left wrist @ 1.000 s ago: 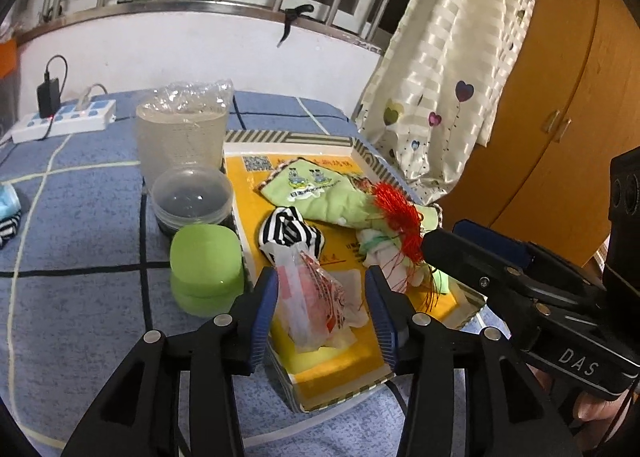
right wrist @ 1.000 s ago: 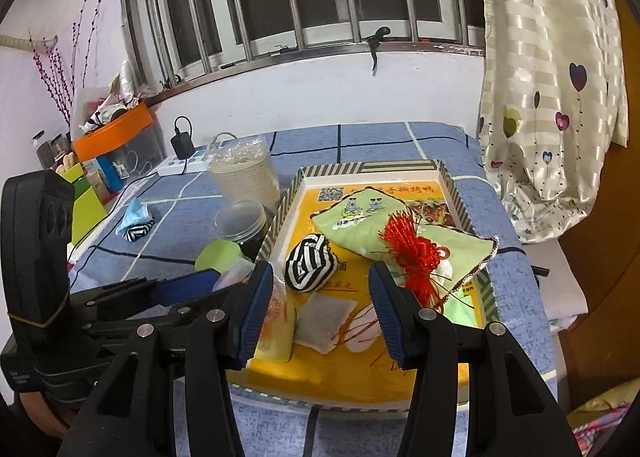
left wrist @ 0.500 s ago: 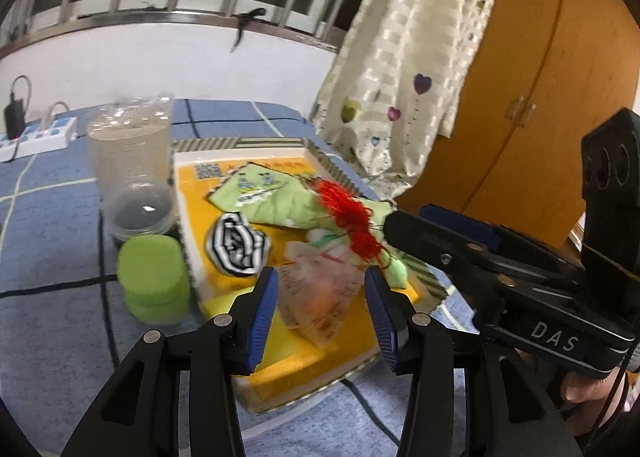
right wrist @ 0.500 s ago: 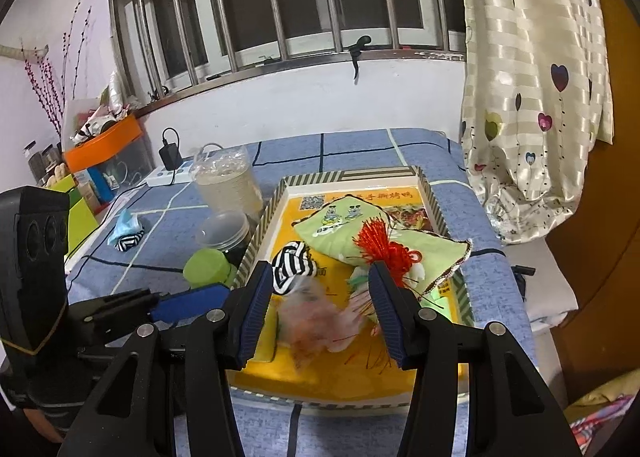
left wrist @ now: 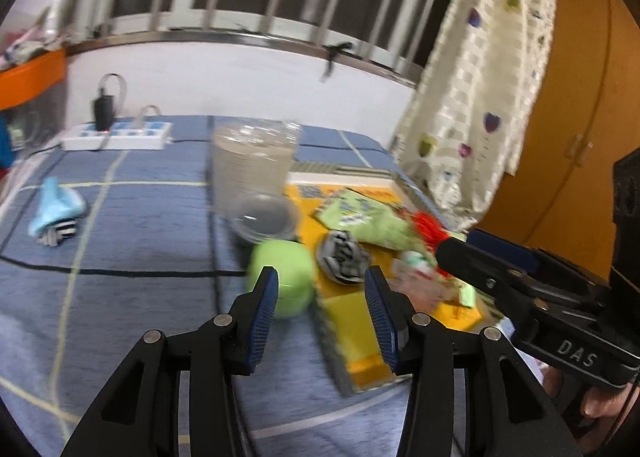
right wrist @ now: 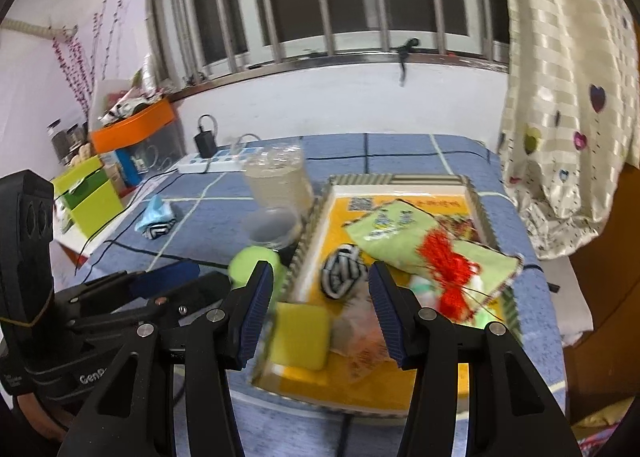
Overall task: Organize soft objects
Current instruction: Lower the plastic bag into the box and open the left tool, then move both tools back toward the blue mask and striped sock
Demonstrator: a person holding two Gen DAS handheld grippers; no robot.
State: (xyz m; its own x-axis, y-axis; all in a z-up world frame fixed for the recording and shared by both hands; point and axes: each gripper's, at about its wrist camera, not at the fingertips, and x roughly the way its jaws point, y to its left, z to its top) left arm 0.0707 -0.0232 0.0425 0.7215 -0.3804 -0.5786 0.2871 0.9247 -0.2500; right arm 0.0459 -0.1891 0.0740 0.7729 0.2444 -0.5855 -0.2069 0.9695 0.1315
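Both grippers hover with jaws apart and empty over a blue checked bed cover (left wrist: 152,225).

The left gripper (left wrist: 320,277) and right gripper (right wrist: 320,269) hold nothing. A shallow yellow-floored cardboard tray (right wrist: 476,193) at the cover's right edge carries a rolled black-and-white striped sock (right wrist: 342,269), a pale green printed cloth (right wrist: 404,229), a red tassel (right wrist: 448,261), a crinkled clear packet (right wrist: 360,333) and a yellow sponge block (right wrist: 302,333) in its near left corner. A light-blue and striped sock bundle (left wrist: 56,213) lies well apart, near the cover's left edge.
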